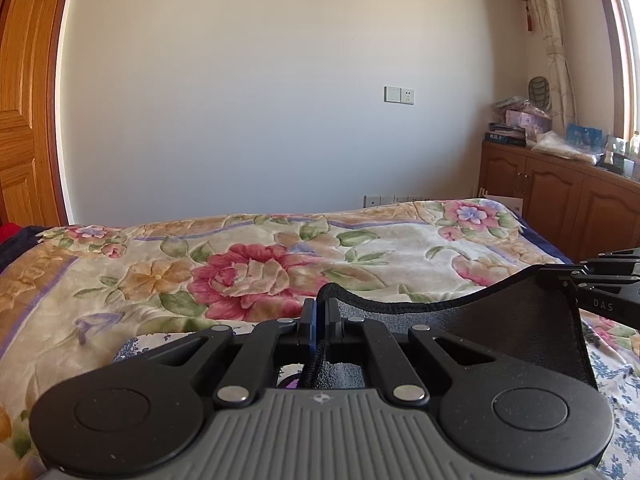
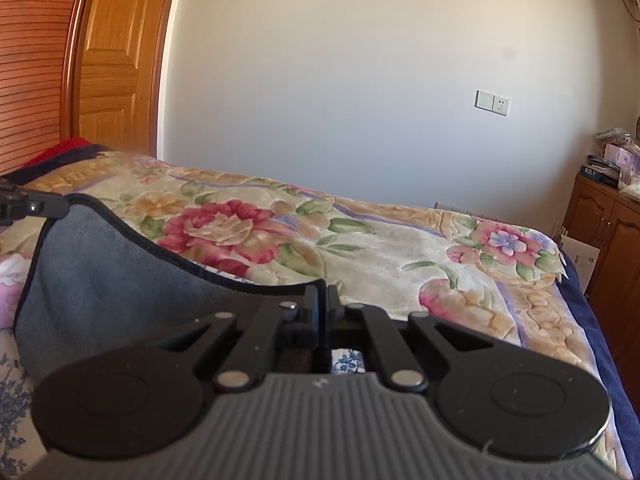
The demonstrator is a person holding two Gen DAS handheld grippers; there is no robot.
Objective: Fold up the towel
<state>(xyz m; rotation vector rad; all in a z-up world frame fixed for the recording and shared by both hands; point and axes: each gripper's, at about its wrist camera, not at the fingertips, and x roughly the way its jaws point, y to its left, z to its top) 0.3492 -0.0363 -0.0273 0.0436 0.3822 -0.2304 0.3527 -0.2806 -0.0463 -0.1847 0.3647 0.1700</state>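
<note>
Dark grey plush towel with black edging (image 2: 100, 264) held up above the bed, its top edge sagging between two corners. Left claw (image 1: 321, 312) clamped on one corner, right claw (image 2: 322, 300) clamped on the other. Below: floral cream-and-pink bed blanket (image 1: 240, 256); white wall (image 1: 240, 100) behind.

The letters "DAS" are printed in pale capitals on the black body of the right gripper (image 1: 560, 276), seen at the right edge of the left wrist view. A dark blue box (image 1: 505, 137) on the wooden cabinet (image 1: 560, 196) carries white lettering, too small to read in either view. No other text can be read.
</note>
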